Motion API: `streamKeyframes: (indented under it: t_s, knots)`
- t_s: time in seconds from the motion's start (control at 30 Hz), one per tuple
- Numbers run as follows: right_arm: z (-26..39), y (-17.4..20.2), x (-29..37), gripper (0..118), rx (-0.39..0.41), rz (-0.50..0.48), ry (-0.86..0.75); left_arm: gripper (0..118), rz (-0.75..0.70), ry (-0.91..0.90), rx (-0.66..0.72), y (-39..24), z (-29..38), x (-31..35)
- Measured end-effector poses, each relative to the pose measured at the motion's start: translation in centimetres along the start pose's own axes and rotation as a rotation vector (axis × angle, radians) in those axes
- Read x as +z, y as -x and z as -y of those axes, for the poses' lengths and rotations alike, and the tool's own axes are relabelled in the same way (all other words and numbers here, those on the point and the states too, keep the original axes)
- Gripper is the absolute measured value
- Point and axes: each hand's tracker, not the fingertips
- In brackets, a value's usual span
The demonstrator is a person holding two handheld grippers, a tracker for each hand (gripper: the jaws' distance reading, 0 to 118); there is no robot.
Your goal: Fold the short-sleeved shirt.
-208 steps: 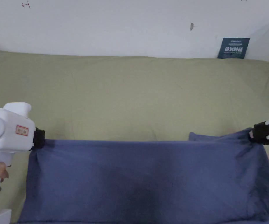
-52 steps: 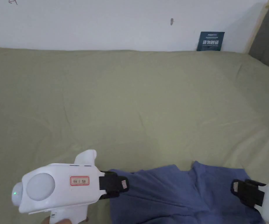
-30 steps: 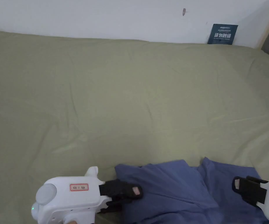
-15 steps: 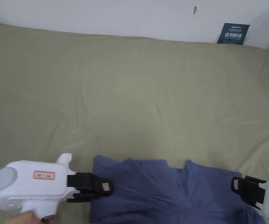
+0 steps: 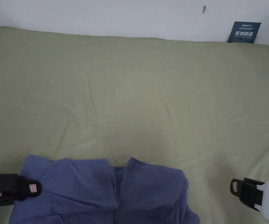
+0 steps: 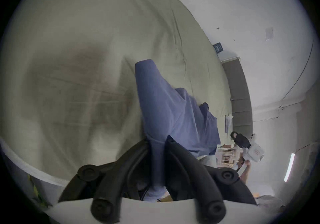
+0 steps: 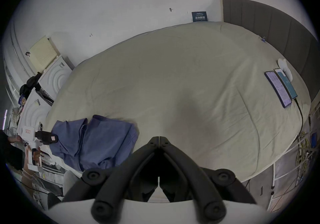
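Note:
The blue short-sleeved shirt [image 5: 101,189] lies bunched and partly folded on the olive bed sheet [image 5: 145,87], near the front edge. My left gripper [image 5: 34,188] is at the shirt's left edge, shut on a fold of the cloth. The left gripper view shows that cloth [image 6: 173,111] running up from between its closed jaws [image 6: 156,141]. My right gripper [image 5: 234,186] hovers over bare sheet to the right of the shirt, apart from it. Its jaws meet tip to tip with nothing between them [image 7: 158,138]. In the right gripper view, the shirt [image 7: 97,137] and the left gripper [image 7: 53,138] are off to the left.
A dark blue sign [image 5: 244,28] leans on the white wall behind the bed. Two phones [image 7: 280,87] with a cable lie near the grey headboard [image 7: 277,24] at the right. White foam boxes [image 7: 53,75] stand beyond the bed's left end.
The left gripper has pulled the shirt leftward across the sheet. The right gripper has stayed near its spot, so the shirt's right edge now lies well clear of it.

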Motion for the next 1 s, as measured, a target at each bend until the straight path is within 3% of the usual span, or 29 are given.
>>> streamKeyframes:
  t_s: [0.17,0.37,0.5,0.73,0.77,0.83,0.87,1.0]
  knots:
    - [0.3,-1.4,0.5,0,-0.03,0.006,-0.011,11,0.009,-0.046,-0.067,-5.7,-0.7,1.3]
    - [0.4,-3.5,1.8,0,-0.043,0.035,-0.038,11,-0.057,-0.049,-0.28,-17.2,-0.3,0.6]
    - [0.4,-5.0,2.4,0,-0.068,0.045,-0.051,11,-0.024,0.043,-0.394,-24.3,1.6,-4.0]
    - [1.2,-7.5,3.4,0,-0.13,0.06,-0.066,12,0.03,0.26,-0.433,-30.2,4.8,-16.1]
    - [1.4,-7.9,3.5,0,-0.138,0.064,-0.066,16,0.031,0.279,-0.415,-30.3,5.1,-18.0]
    - [1.6,-8.4,3.6,0,-0.157,0.077,-0.061,66,0.102,0.352,-0.37,-30.0,5.4,-20.9]
    - [1.6,-8.7,3.8,0,-0.165,0.08,-0.062,84,0.07,0.354,-0.34,-30.1,5.7,-21.4]
    - [1.7,-9.2,4.2,0,-0.185,0.079,-0.071,88,0.019,0.267,-0.374,-29.5,5.1,-19.6]
